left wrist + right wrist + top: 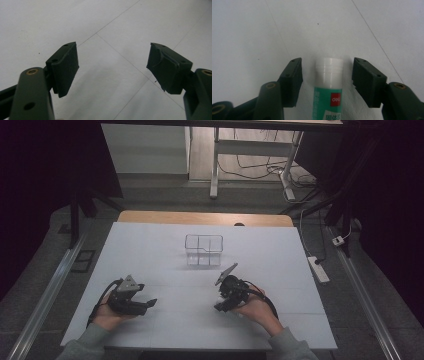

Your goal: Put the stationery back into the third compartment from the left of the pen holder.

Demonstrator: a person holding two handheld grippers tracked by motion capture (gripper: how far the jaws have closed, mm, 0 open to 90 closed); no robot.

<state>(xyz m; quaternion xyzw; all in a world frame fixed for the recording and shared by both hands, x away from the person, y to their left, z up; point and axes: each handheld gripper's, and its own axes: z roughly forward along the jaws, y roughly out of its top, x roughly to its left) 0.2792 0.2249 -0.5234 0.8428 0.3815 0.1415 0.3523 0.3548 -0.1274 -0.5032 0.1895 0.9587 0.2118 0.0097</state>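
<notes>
The right hand-held gripper (327, 75) has its jaws spread apart with a glue stick (328, 87) sitting right in the gap between them. There's clear space on both sides, so neither pad is touching it. The glue stick lies flat on the white tabletop (249, 30), white cap pointing away from the camera, with a green label and a red logo patch just below the cap. In the high view, the right hand-held gripper (225, 302) sits at the near right of the tabletop, held by the person's right hand (257, 310), tilted down toward the surface. Can't make out the glue stick from up there, it's tucked under the gripper.

The left hand-held gripper (112, 67) is wide open too, with just bare white surface and a few thin seam lines between the jaws. From above, the left hand-held gripper (150, 303) is at the near left, held in the left hand (107, 315), jaws pointing to the right, well apart from the other one.

Farther back, around the middle of the tabletop (150, 250), there's a clear plastic box (204, 250) with dividers making a few compartments. Looks empty as far as I can tell. Past the far edge is the floor with a power strip (318, 269) and some cables.
</notes>
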